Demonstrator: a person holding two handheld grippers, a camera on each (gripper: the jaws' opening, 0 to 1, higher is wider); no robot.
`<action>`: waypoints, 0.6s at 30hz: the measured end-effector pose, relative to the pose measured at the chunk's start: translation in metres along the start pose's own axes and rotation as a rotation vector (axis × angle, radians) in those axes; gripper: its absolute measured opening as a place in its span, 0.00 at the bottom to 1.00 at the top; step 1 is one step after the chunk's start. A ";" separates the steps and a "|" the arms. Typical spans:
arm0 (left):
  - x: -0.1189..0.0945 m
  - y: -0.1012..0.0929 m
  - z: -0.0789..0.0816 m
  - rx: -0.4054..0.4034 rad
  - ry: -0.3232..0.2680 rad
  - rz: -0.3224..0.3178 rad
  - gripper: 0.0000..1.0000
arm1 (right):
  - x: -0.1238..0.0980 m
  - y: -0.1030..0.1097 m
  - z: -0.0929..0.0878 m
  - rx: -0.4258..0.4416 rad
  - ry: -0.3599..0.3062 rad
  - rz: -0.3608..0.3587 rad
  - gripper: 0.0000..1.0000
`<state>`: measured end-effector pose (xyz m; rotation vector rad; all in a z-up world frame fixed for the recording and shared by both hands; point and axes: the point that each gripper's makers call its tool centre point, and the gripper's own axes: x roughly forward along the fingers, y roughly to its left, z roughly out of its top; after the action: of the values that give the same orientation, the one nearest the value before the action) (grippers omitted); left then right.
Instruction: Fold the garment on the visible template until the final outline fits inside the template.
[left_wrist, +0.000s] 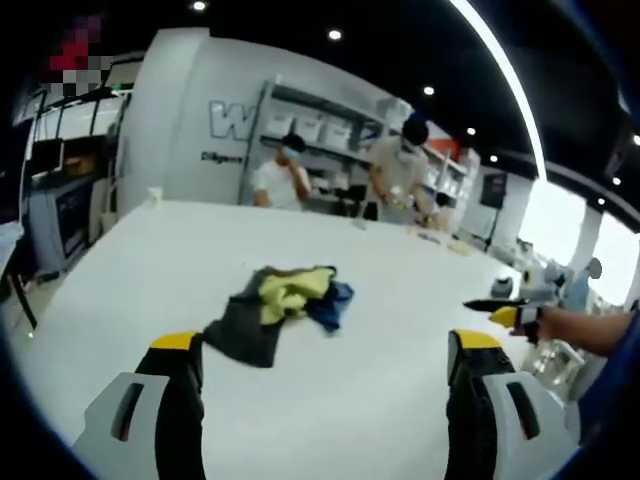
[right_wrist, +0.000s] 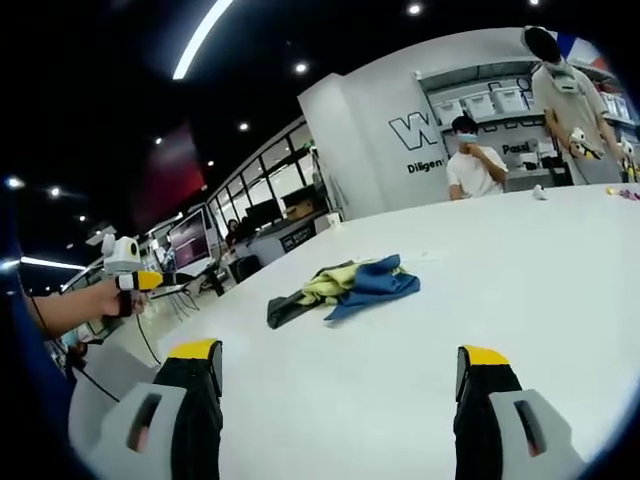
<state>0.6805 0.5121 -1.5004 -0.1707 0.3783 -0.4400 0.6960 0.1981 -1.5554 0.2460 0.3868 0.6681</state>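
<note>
Seen along our left gripper (left_wrist: 325, 365), two broad jaws rise, black on their inner faces and capped with bright yellow tips; pale grey housings flank them outside, each cut with a dark oblong slot; our right gripper (right_wrist: 340, 375) wears the same livery, black jaws, yellow caps, grey slotted shells; right of the left jaws, our other gripper shows a yellow band and slim black tips, gripped by our hand (left_wrist: 548, 322), with a dark blue sleeve (left_wrist: 612, 385) beyond it; left of the right jaws, a thin black cable (right_wrist: 150, 345) trails below our other hand (right_wrist: 112, 300).
</note>
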 end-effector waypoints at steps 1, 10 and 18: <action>0.000 0.000 0.000 0.000 0.000 0.001 0.97 | 0.000 0.000 0.000 0.000 -0.001 -0.002 0.98; 0.010 -0.001 -0.007 -0.006 0.020 -0.013 0.97 | 0.002 -0.009 -0.002 0.015 0.006 -0.022 0.98; 0.014 -0.001 -0.009 -0.018 0.020 -0.016 0.97 | 0.006 -0.012 -0.006 0.013 0.024 -0.021 0.98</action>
<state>0.6881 0.5042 -1.5133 -0.1872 0.4014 -0.4541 0.7041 0.1932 -1.5667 0.2458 0.4158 0.6482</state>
